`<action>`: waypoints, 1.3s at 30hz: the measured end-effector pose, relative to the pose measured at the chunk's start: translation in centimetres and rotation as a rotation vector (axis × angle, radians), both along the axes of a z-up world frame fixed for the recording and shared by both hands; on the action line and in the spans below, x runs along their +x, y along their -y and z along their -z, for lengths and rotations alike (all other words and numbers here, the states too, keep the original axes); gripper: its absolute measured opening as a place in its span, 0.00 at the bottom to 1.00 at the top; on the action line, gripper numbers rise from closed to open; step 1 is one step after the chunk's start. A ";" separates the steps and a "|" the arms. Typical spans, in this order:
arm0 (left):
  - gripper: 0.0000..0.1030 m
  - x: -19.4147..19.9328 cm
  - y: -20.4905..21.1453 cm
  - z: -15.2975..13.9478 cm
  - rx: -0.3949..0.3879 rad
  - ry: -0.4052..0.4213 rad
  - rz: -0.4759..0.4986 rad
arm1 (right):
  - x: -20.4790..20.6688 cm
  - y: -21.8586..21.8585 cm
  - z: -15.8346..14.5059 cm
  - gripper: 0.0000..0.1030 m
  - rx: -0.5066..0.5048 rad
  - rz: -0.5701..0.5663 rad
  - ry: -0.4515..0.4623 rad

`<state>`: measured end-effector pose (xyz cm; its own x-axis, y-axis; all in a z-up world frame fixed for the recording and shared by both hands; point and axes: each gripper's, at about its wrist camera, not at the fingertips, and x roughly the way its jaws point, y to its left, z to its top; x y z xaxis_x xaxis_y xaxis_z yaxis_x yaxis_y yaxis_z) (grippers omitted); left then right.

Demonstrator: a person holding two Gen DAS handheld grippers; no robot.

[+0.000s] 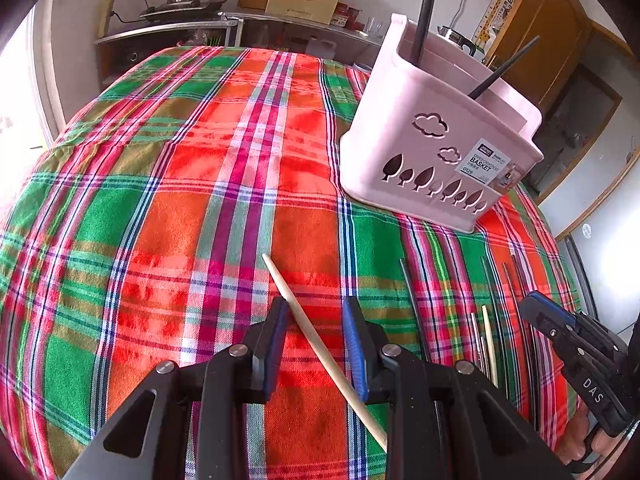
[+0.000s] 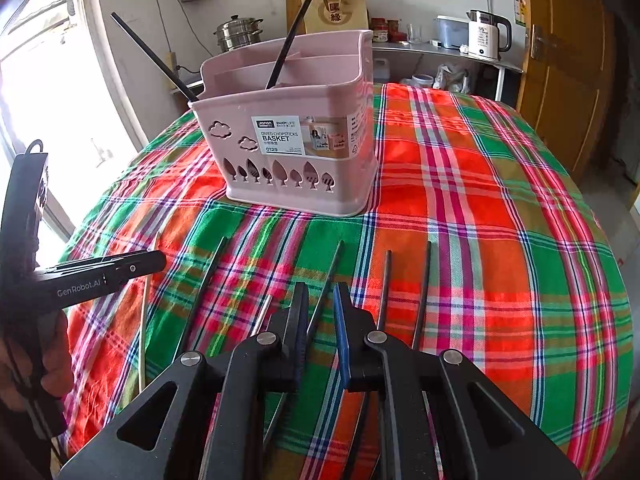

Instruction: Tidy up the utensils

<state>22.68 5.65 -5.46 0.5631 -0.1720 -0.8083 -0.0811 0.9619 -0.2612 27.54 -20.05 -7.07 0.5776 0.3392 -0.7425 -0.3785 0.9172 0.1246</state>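
Note:
A pink chopsticks basket (image 1: 436, 148) stands on the plaid cloth, with two black chopsticks (image 1: 424, 12) sticking out of it; it also shows in the right wrist view (image 2: 296, 152). My left gripper (image 1: 316, 332) is open, low over the cloth, with a wooden chopstick (image 1: 320, 348) lying slantwise between its jaws. My right gripper (image 2: 320, 316) is open, its jaws on either side of a grey chopstick (image 2: 326, 284) that lies on the cloth. Several more dark and metal chopsticks (image 2: 384, 292) lie in a row beside it.
The table under the plaid cloth (image 2: 480, 208) drops off at the right. A shelf behind holds a steel pot (image 2: 238, 34), a kettle (image 2: 488, 36) and a paper bag (image 2: 336, 8). A wooden door (image 2: 568, 72) is at the right.

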 end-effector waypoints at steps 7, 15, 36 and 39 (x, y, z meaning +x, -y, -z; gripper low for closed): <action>0.27 0.8 0.4 0.0 0.031 -0.004 0.013 | 2.6 -0.6 1.4 0.13 -0.022 0.020 -0.068; 0.21 1.9 0.7 0.0 0.080 -0.015 0.033 | 3.7 -1.8 2.0 0.13 -0.058 0.021 -0.087; 0.05 0.5 0.1 -5.4 0.057 0.078 0.092 | 2.2 -0.6 -4.7 0.06 0.053 0.001 0.034; 0.05 -0.4 0.5 -8.2 0.066 0.141 0.110 | 1.5 -0.4 -6.8 0.05 0.083 -0.007 0.080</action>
<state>22.29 5.14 2.77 0.6526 -0.1880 -0.7340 0.0589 0.9784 -0.1982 29.03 -19.67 -0.31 0.6317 0.4013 -0.6633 -0.3962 0.9025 0.1687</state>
